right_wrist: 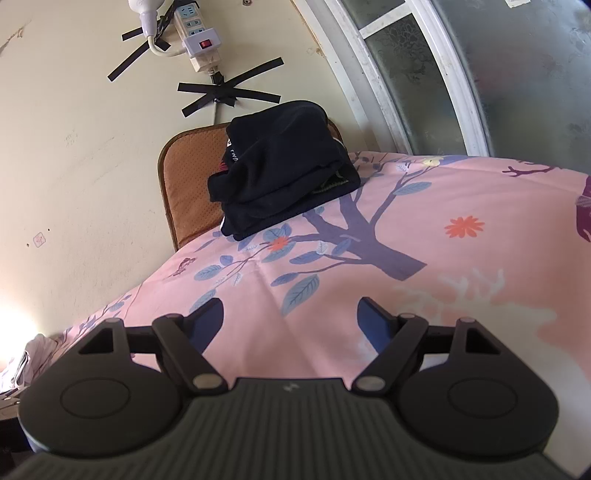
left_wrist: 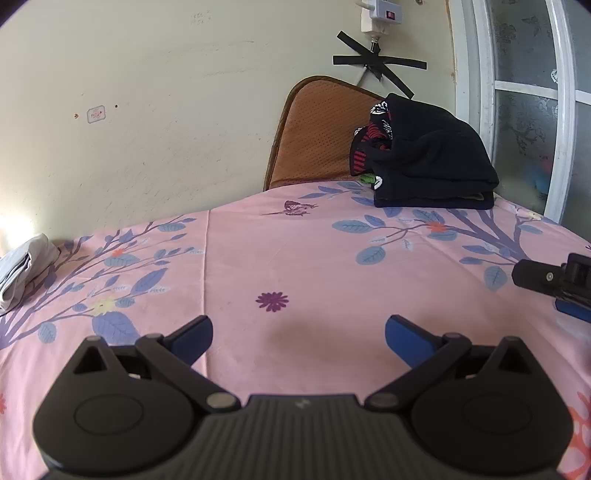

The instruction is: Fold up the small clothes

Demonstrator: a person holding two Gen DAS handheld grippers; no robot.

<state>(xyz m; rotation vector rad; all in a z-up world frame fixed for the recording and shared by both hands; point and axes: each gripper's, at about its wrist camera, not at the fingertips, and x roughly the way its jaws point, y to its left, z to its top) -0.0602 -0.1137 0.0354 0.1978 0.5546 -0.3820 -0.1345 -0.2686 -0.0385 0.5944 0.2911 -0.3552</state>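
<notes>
Pink sheet (left_wrist: pixel 295 258) with blue leaf and branch print covers flat surface, faint creases across middle. Cream wall (left_wrist: pixel 166 92) behind, scuffed; power strip (right_wrist: pixel 195 33) taped up with black tape crosses. Frosted window (right_wrist: pixel 480 74) in white frame at far right. Orange-brown cushion (left_wrist: pixel 314 136) leans on wall. Dark folded clothes pile (left_wrist: pixel 432 158) sits at far edge against cushion. Pale folded garment (left_wrist: pixel 22 273) at far left edge. Left gripper (left_wrist: pixel 298 338) spread wide, empty, above bare sheet. Right gripper (right_wrist: pixel 290 319) likewise wide apart, holding nothing.
</notes>
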